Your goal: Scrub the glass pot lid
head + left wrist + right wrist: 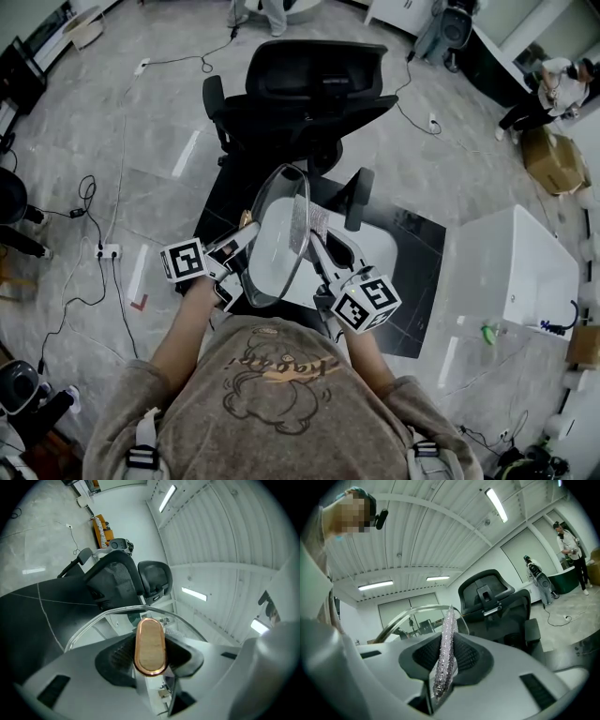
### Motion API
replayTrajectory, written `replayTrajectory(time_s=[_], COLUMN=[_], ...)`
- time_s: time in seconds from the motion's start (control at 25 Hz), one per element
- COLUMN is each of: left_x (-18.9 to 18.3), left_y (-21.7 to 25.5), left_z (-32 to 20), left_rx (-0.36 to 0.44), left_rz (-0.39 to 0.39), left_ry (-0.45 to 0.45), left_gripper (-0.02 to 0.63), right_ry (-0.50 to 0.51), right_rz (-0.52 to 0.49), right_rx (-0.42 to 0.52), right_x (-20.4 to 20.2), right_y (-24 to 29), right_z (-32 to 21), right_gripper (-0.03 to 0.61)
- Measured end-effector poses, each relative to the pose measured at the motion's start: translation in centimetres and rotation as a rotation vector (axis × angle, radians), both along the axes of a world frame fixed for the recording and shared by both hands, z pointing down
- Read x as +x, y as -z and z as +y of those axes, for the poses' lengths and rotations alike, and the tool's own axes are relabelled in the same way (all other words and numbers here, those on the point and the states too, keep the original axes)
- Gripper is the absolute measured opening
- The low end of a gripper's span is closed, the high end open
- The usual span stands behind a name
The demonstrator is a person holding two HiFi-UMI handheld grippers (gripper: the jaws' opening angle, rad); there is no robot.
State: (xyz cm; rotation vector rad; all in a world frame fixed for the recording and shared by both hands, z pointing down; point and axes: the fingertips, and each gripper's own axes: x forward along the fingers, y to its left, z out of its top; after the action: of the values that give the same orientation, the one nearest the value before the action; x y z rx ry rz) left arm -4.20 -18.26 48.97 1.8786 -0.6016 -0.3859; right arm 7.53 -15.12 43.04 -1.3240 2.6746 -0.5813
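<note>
— Where's the lid on your feed?

— The glass pot lid is up in the air in front of my chest, standing on edge over the seat of a black office chair. My left gripper has it by the handle, an oblong wooden piece with a copper rim.

— How wide are those jaws?

— Partly apart, both pads pressed on the sides of the handle. In the left gripper view the lid's metal rim arcs just behind it.

— And the right side?

— My right gripper is nearly closed, pinching a thin, glittery silver scrub cloth. The cloth stands upright between the pads, with its tip poking past them.

— Is it on the glass?

— In the head view the cloth overlaps the lid near its right edge, but I can't tell whether they touch. A white table stands well off to my right.
</note>
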Motion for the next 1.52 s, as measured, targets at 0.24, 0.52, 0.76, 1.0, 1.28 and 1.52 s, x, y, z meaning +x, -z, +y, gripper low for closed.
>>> replayTrajectory(time_s=[0.24, 0.52, 0.76, 1.0, 1.28, 1.52], left_x=[0.6, 0.9, 2.5, 4.6, 6.2, 6.7], left_y=[-0.3, -0.9, 0.1, 1.2, 3.1, 4.3], left_z=[0.7, 0.7, 1.8, 2.5, 3.1, 3.1], left_rx=[-0.036, -0.023, -0.038, -0.048, -0.019, -0.004], left_rz=[0.067, 0.048, 0.104, 0.154, 0.199, 0.248], left_ry=[-0.011, -0.035, -0.099, -0.166, -0.242, -0.278], left_gripper=[0.178, 0.178, 0.178, 0.178, 0.178, 0.178], right_ry=[0.023, 0.016, -0.017, -0.047, -0.066, -0.046], right_rz=[-0.098, -0.109, -0.122, -0.088, -0.034, 0.022], right_rx=[0.065, 0.066, 0.067, 0.077, 0.04, 0.012], right_x=[-0.2, -0.1, 0.5, 1.2, 1.7, 0.8], right_y=[3.7, 3.5, 3.5, 3.0, 0.9, -1.9], right_z=[0.6, 0.5, -0.4, -1.6, -3.5, -4.9], right_gripper=[0.084, 0.084, 0.084, 0.086, 0.087, 0.091])
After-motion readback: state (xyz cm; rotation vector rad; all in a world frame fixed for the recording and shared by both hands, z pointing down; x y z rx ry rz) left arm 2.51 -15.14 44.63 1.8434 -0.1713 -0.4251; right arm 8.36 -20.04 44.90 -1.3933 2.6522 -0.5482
